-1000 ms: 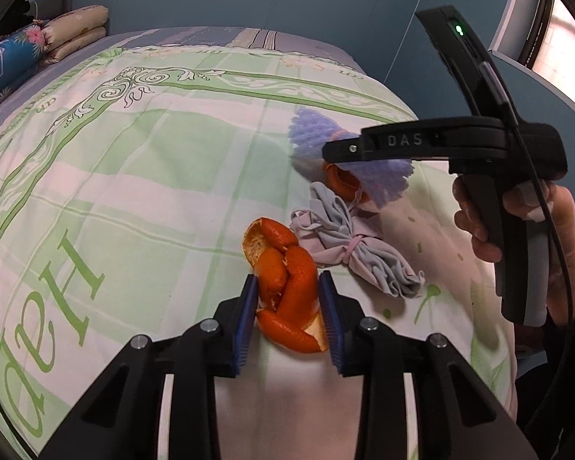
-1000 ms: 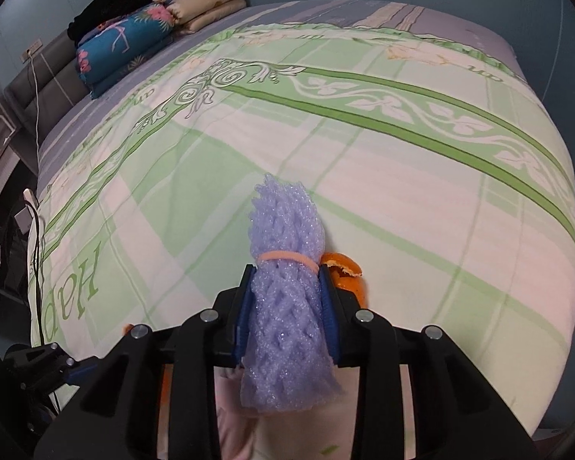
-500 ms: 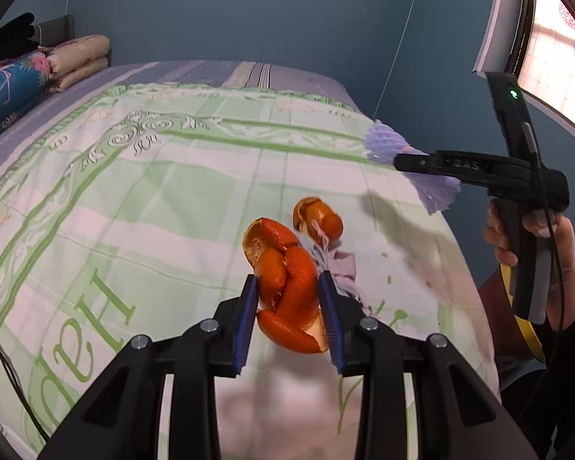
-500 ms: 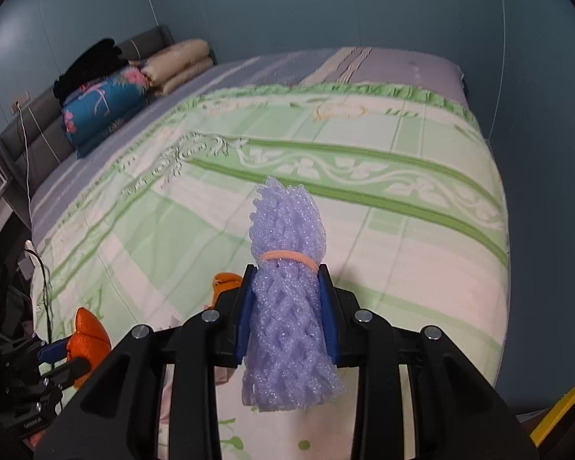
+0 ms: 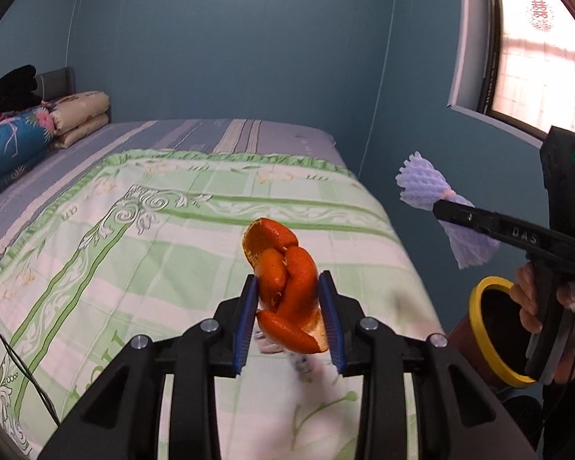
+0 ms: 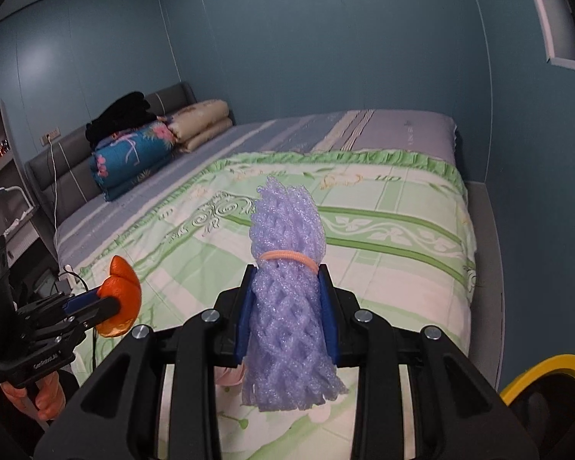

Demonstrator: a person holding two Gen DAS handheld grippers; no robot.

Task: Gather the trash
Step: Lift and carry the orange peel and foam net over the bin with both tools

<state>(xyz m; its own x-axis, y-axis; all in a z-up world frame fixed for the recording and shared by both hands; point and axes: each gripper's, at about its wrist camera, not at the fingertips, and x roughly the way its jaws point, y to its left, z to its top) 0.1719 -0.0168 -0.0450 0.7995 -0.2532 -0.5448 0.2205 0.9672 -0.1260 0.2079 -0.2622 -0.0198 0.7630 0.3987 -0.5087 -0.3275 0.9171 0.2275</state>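
My left gripper [image 5: 289, 322] is shut on a curl of orange peel [image 5: 283, 280] and holds it up above the bed; it also shows in the right wrist view [image 6: 119, 301]. My right gripper [image 6: 287, 318] is shut on a purple foam fruit net [image 6: 285, 299] bound with a rubber band, held beyond the bed's right edge; it shows in the left wrist view [image 5: 437, 211]. A bin with a yellow rim [image 5: 479, 329] stands on the floor below the right gripper and shows at the corner of the right wrist view [image 6: 548, 375].
The bed [image 5: 115, 237] has a green and white checked cover. Folded bedding and pillows [image 6: 149, 149] lie at the headboard. A pale cloth bundle [image 5: 303, 360], blurred, lies on the bed under the left gripper. A blue wall and a window [image 5: 544, 42] stand to the right.
Both grippers have lifted up and away from the bed with their loads. The right gripper with the foam net has moved right, over the yellow-rimmed bin.
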